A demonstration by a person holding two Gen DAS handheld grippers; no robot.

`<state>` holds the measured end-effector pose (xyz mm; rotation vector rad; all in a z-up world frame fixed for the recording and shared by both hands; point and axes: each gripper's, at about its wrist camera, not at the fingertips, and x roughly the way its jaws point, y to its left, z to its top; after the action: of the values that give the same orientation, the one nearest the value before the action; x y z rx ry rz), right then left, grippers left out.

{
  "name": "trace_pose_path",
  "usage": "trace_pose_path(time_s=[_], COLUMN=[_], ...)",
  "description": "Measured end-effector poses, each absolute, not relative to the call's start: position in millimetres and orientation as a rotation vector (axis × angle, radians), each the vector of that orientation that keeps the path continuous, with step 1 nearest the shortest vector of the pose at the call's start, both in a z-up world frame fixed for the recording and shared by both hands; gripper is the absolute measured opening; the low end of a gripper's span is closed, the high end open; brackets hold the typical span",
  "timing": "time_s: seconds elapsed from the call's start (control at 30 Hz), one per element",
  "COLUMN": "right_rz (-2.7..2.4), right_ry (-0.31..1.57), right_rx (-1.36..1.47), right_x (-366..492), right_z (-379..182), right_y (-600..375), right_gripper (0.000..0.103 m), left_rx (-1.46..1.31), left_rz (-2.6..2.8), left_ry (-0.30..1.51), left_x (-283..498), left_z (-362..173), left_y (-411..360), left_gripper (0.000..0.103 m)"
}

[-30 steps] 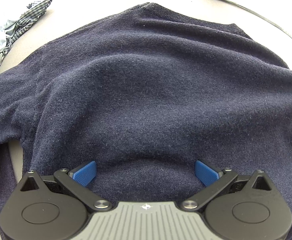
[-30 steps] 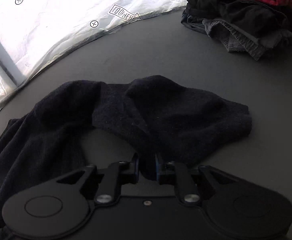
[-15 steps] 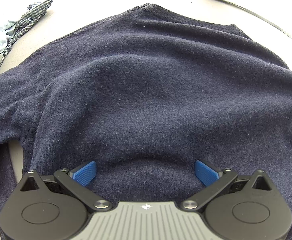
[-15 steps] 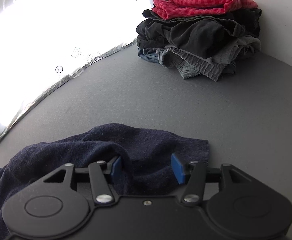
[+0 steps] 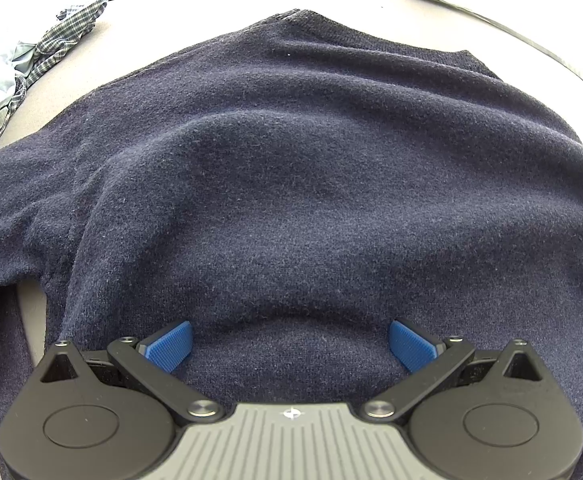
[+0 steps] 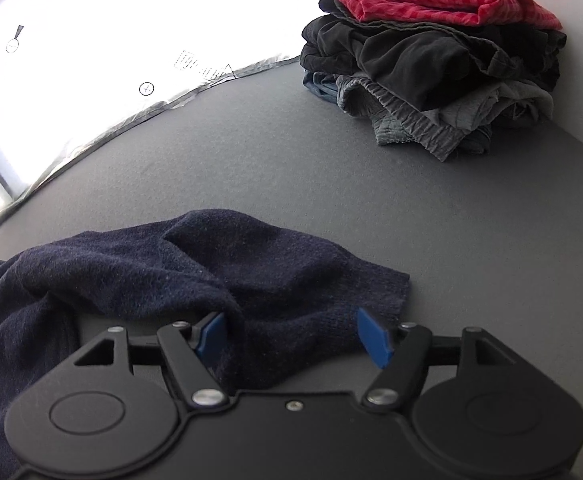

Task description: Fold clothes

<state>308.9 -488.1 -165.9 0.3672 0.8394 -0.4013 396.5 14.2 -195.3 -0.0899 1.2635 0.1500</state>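
The jaws of the right gripper (image 6: 293,336) are opening over the sleeve (image 6: 291,280), which runs leftward to the sweater (image 5: 291,184); the left gripper (image 5: 290,346) is spread wide, empty.

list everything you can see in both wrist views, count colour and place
navy knitted sweater: one, dark navy, spread on the grey table, its sleeve reaching under the right gripper
folded clothes stack: one pile, red striped piece on top, black and grey below, far right corner
checked shirt heap: one, blue-white plaid with pale cloth, far left edge
grey table surface: one, matte grey, under everything
left gripper: one, black with blue pads, open above the sweater body
right gripper: one, black with blue pads, jaws opening, sleeve between them, not pinched
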Motion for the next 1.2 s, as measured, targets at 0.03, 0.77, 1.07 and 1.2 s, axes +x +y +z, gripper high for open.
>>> trace_pose_path(time_s=[0.03, 0.77, 1.07, 1.2], right_rz=[-0.407, -0.607, -0.711, -0.823], right_ry=[0.834, 0.785, 0.690, 0.574], right_rx=[0.362, 0.586, 0.432, 0.486], right_x=[306.8, 290.6, 308.3, 311.6], right_z=[-164.5, -199.6, -170.6, -144.3], right_y=[-489.2, -541.1, -555.2, -587.2], right_gripper=[0.075, 0.061, 0.008, 0.000], left_rx=[-0.089, -0.082, -0.082, -0.084], left_rz=[0.150, 0.154, 0.154, 0.157], left_ry=[1.261, 1.222, 1.217, 1.208], left_x=[395.9, 399.3, 395.8, 392.6], left_z=[-195.5, -194.3, -194.6, -193.6], left_y=[13.6, 21.0, 17.5, 16.9], left_gripper=[0.103, 0.103, 0.103, 0.103])
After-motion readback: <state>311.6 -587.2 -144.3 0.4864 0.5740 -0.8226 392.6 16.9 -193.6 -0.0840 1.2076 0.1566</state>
